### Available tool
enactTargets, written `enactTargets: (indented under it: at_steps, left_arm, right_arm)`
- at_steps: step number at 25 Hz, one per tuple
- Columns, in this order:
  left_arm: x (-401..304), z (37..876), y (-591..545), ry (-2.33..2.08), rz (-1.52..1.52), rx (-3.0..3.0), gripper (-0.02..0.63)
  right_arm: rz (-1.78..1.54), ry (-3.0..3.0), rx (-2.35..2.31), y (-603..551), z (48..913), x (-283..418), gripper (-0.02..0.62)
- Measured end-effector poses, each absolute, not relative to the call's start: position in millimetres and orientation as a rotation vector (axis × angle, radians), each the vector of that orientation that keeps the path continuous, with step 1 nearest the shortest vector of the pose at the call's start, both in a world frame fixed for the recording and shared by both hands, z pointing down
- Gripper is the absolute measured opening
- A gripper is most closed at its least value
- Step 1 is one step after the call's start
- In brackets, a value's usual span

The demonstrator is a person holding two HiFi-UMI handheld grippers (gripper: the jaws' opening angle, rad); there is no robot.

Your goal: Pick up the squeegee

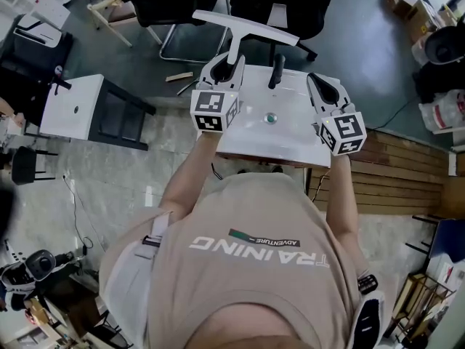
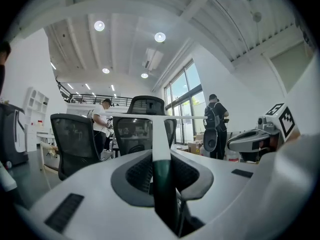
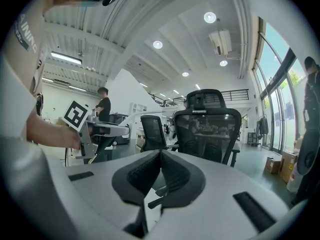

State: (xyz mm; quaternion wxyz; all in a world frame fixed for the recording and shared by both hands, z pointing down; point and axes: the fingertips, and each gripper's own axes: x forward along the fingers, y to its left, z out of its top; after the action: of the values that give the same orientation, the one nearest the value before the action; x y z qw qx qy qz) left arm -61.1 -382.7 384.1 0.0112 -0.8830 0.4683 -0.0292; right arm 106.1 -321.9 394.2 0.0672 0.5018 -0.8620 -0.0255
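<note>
The squeegee (image 1: 240, 26) is white, with a long cross blade and a dark green grip. My left gripper (image 1: 231, 62) is shut on its handle and holds it up over the far edge of the white table (image 1: 290, 140), blade farthest from me. In the left gripper view the green grip (image 2: 162, 184) sits clamped between the pads, the white neck (image 2: 161, 134) running out level ahead. My right gripper (image 1: 323, 86) hovers beside it at the right, apart from the squeegee. In the right gripper view its pads (image 3: 150, 169) meet with nothing between them.
A black upright piece (image 1: 276, 70) and a small round fitting (image 1: 271, 118) are on the white table. Black office chairs (image 1: 211, 6) stand beyond it, a white cabinet (image 1: 73, 107) at the left, wooden pallets (image 1: 407, 166) at the right. People (image 2: 216, 124) stand far off.
</note>
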Motion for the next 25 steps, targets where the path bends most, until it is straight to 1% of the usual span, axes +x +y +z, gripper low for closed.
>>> enactTargets:
  at_steps: [11, 25]
  left_arm:
    - [-55, 314, -393, 1.424, 0.039, -2.668, 0.084]
    - [-44, 287, -398, 1.369, 0.060, -2.660, 0.084]
  right_arm:
    - [-0.160, -2.633, 1.518, -325, 356, 103, 0.034]
    - [-0.165, -2.625, 1.553, -327, 333, 111, 0.034]
